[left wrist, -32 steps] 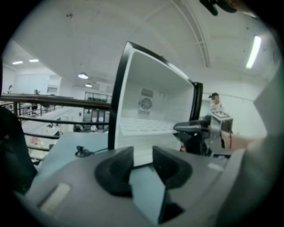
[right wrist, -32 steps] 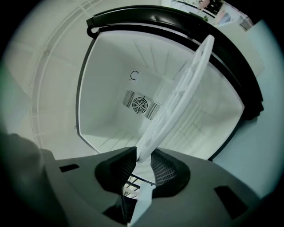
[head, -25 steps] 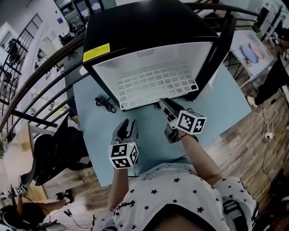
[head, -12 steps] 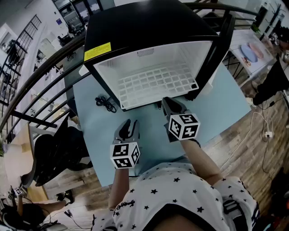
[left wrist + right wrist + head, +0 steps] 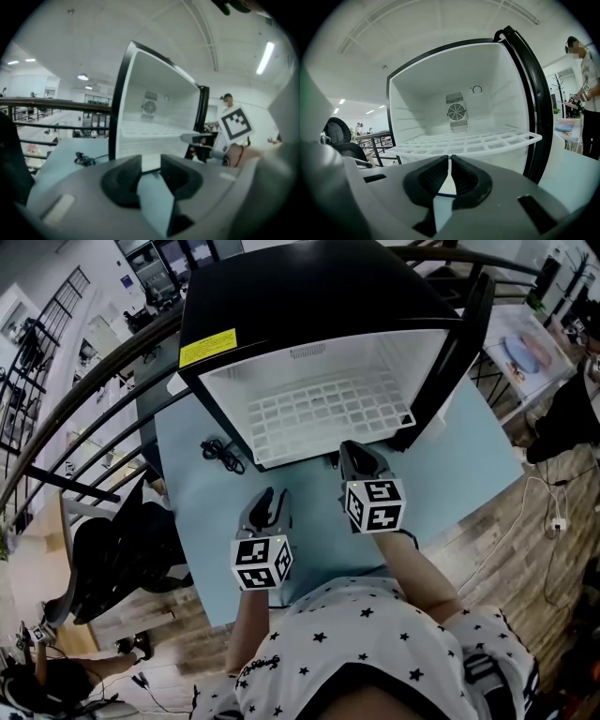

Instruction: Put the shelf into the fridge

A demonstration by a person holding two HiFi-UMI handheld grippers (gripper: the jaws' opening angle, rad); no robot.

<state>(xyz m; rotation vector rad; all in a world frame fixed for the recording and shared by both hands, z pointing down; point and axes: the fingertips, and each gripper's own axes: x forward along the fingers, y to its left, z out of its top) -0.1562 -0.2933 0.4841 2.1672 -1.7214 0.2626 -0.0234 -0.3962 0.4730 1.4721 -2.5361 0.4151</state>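
The black mini fridge (image 5: 309,296) stands open on the light blue table (image 5: 469,456). The white grid shelf (image 5: 323,413) lies level inside it, its front edge jutting past the opening; it also shows in the right gripper view (image 5: 473,140). My right gripper (image 5: 357,456) points at the shelf's front edge from just short of it, its jaws shut with nothing between them (image 5: 450,164). My left gripper (image 5: 270,499) hovers over the table farther back and to the left, open and empty (image 5: 151,164). The fridge (image 5: 154,112) and the right gripper (image 5: 199,138) appear ahead of it.
A black coiled cable (image 5: 220,454) lies on the table left of the fridge. The fridge door (image 5: 534,108) stands open at the right. A dark railing (image 5: 84,381) curves behind the table, a black chair (image 5: 112,559) sits at the left, and a person (image 5: 586,70) stands at the far right.
My right gripper has shifted slightly left and forward, toward the shelf's front edge. The left gripper has hardly moved.
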